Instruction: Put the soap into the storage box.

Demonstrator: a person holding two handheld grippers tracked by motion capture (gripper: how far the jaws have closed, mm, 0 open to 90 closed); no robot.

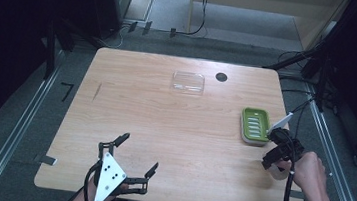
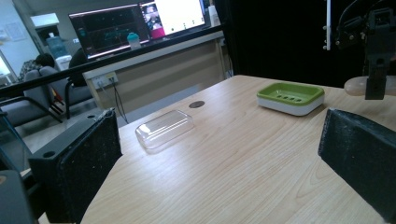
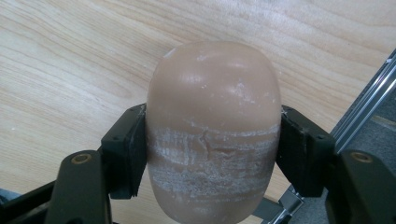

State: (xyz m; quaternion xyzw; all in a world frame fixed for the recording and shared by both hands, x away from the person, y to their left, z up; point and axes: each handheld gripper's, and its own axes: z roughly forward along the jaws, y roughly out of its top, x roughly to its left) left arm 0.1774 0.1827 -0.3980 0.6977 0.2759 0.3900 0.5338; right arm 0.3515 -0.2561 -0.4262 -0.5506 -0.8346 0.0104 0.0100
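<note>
Soap (image 3: pixel 212 135), a rounded tan bar, sits clamped across its middle in the right tongs (image 3: pixel 211 154), whose two black pads press its long sides; in the right gripper view it hangs over the worktop (image 3: pixel 70 56) close to the right edge, with a metal rail showing just past that edge. The bar looks firm but slick, and a scuffed, whitish band runs across it right where the pads bite, so I judge it marks easily and could squirt out if squeezed harder or tilted; holding it across the waist, as now, seems the safest place, since the domed ends offer nothing flat to bear on. It is probably light enough that a modest squeeze will carry it. In the high view the right tongs (image 1: pixel 276 163) are at the worktop's right side, near the front, with the hand (image 1: pixel 309 172) behind them. The left tongs (image 1: pixel 135 159) rest at the front left, spread wide and holding nothing, their black pads (image 2: pixel 86 163) well apart in the left gripper view. Farther out, just beyond the right tongs, lies the green dish (image 1: pixel 255 124) with its slotted floor, empty, which I take to be where the bar belongs. Farther still, near the back edge, lie a clear lid (image 1: pixel 188 81) and beside it a dark round hole (image 1: pixel 221 77)
</note>
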